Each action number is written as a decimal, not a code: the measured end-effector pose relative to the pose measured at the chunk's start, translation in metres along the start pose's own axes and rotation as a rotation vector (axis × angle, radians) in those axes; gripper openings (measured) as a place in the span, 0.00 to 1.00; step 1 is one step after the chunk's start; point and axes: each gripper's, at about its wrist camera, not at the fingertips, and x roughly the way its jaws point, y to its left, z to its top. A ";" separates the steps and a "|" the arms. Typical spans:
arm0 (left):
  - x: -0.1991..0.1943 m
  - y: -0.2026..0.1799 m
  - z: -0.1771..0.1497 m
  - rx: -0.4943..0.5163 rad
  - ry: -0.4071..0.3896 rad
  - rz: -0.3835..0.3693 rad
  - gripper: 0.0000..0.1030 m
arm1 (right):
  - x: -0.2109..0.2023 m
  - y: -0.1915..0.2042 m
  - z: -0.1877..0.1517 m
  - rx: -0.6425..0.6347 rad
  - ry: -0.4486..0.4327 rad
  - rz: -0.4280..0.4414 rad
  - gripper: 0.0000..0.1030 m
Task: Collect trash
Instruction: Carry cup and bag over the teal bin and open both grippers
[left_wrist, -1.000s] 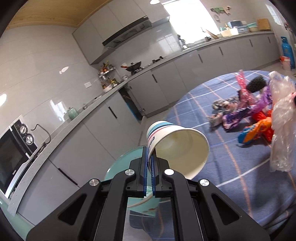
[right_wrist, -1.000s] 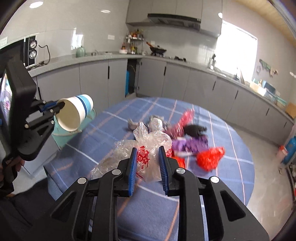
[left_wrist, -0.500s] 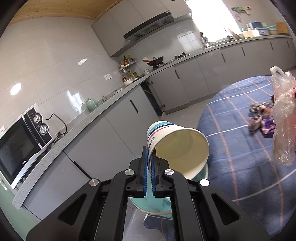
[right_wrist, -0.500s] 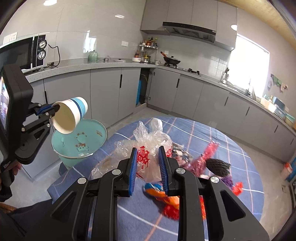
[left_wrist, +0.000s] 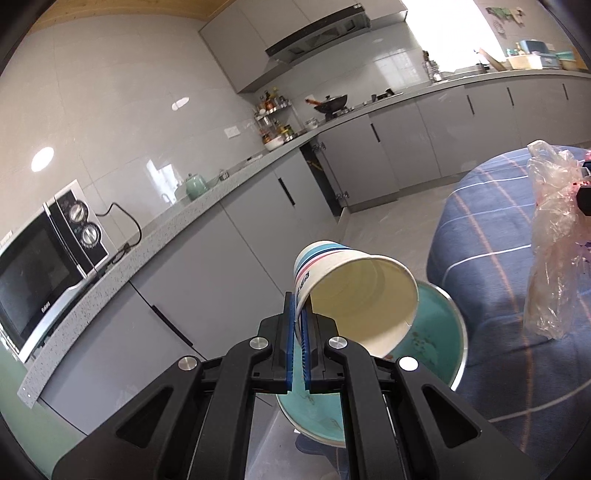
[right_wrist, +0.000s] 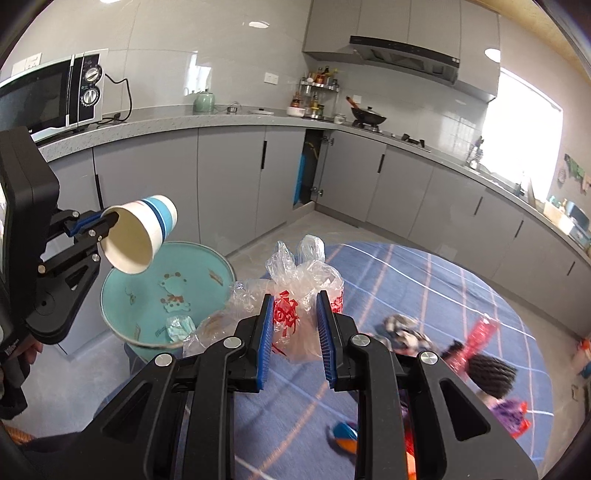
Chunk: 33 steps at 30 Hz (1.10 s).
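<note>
Left wrist view: the left gripper (left_wrist: 298, 343) pinched the rim of a paper cup (left_wrist: 354, 295) between its nearly closed blue pads, the cup tipped on its side with its open mouth facing the camera. A second earlier the cup hung over the blue checked tablecloth (left_wrist: 491, 236) with wrappers behind it; by this moment it hung above a teal bin (left_wrist: 436, 354) standing just beside the table, and the microwave (left_wrist: 48, 258) had come into sight on the grey counter (left_wrist: 155, 236). In the right wrist view the right gripper (right_wrist: 295, 332) held a crumpled clear plastic bag with red print (right_wrist: 295, 295), its pads a moderate way apart and pressing the bag's sides. Earlier that bag had been over the middle of the table; now it sat at the table's edge, partly overlapping the bin's rim, while the left gripper and cup hung over the bin's far side. Scraps lay inside the bin. Wrappers (right_wrist: 476, 332) and a dark round object (right_wrist: 491, 373) remained on the cloth, off to the right. Grey cabinets (right_wrist: 229, 184), a wok on the hob (right_wrist: 369, 118), a range hood (right_wrist: 402, 55) and a bright window (right_wrist: 521, 118) lined the kitchen walls.
</note>
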 end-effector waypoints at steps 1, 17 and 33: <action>0.003 0.001 -0.001 -0.003 0.006 0.004 0.04 | 0.005 0.002 0.003 -0.002 0.001 0.006 0.23; 0.056 0.021 -0.009 -0.058 0.077 0.048 0.04 | 0.063 0.045 0.024 -0.059 0.033 0.059 0.23; 0.080 0.028 -0.018 -0.074 0.119 0.050 0.07 | 0.094 0.065 0.027 -0.086 0.068 0.098 0.23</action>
